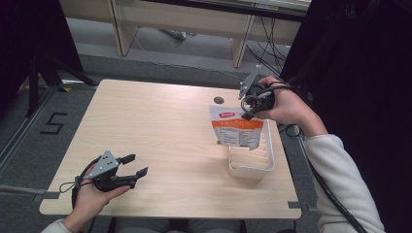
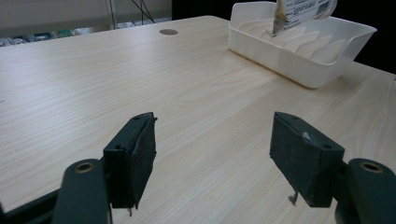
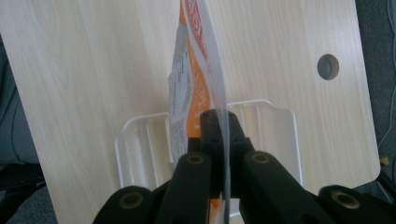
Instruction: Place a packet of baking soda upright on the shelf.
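From above, my right gripper (image 1: 248,104) pinches the pouch (image 1: 236,128) by its top edge over the rack (image 1: 252,167) near the tabletop's right edge. Left gripper (image 2: 212,154): jaws spread, empty. Right gripper view: the pouch looks thin, floppy, light, so I'd grip the seam.

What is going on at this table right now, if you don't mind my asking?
A person is working with a hand-held gripper in each hand. The right hand-held gripper is shut on the top edge of an orange and white pouch, holding it upright over a white slotted rack. The left hand-held gripper is open, idle, near the table's front-left corner.
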A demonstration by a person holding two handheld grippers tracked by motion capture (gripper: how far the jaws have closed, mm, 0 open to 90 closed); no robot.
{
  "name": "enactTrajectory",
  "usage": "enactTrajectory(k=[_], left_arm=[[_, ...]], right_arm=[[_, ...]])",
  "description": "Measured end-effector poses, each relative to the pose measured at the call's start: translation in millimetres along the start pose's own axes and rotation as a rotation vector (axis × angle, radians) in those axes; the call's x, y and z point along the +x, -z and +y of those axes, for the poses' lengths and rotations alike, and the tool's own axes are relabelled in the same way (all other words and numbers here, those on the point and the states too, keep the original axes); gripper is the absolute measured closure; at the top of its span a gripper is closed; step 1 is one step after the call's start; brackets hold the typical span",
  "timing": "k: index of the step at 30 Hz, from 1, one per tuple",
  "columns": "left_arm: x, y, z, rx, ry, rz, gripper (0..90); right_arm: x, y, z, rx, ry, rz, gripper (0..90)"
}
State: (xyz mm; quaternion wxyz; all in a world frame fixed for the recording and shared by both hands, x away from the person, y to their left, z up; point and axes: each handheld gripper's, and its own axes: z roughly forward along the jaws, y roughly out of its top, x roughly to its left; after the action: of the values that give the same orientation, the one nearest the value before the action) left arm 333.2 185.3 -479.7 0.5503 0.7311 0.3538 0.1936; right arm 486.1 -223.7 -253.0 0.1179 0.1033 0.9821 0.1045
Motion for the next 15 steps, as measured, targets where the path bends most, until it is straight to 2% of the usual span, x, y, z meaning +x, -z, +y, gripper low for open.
enactTrajectory(k=[4,5,9,12,15], left_arm=[[0.7,-0.1,-0.1,-0.001,0.0,-0.001,31.0],[0.8,-0.2,0.0,-0.002,0.0,-0.001,30.9],[0.8,-0.3,0.1,-0.001,0.0,-0.001,30.9],[0.8,-0.2,0.2,0.0,0.002,-0.003,31.2],[0.4,0.0,0.7,-0.002,0.002,-0.002,32.1]], right_arm=[[-3.4,0.6,-9.3,0.005,-0.018,0.0,90.0],[-3.3,1.6,-11.8,0.018,-0.041,-0.008,90.0],[-8.8,1.7,-20.5,0.028,-0.028,-0.007,90.0],[-10.9,1.1,-26.4,0.042,-0.051,-0.009,90.0],[-12.7,-0.2,-30.9,0.052,-0.054,-0.008,90.0]])
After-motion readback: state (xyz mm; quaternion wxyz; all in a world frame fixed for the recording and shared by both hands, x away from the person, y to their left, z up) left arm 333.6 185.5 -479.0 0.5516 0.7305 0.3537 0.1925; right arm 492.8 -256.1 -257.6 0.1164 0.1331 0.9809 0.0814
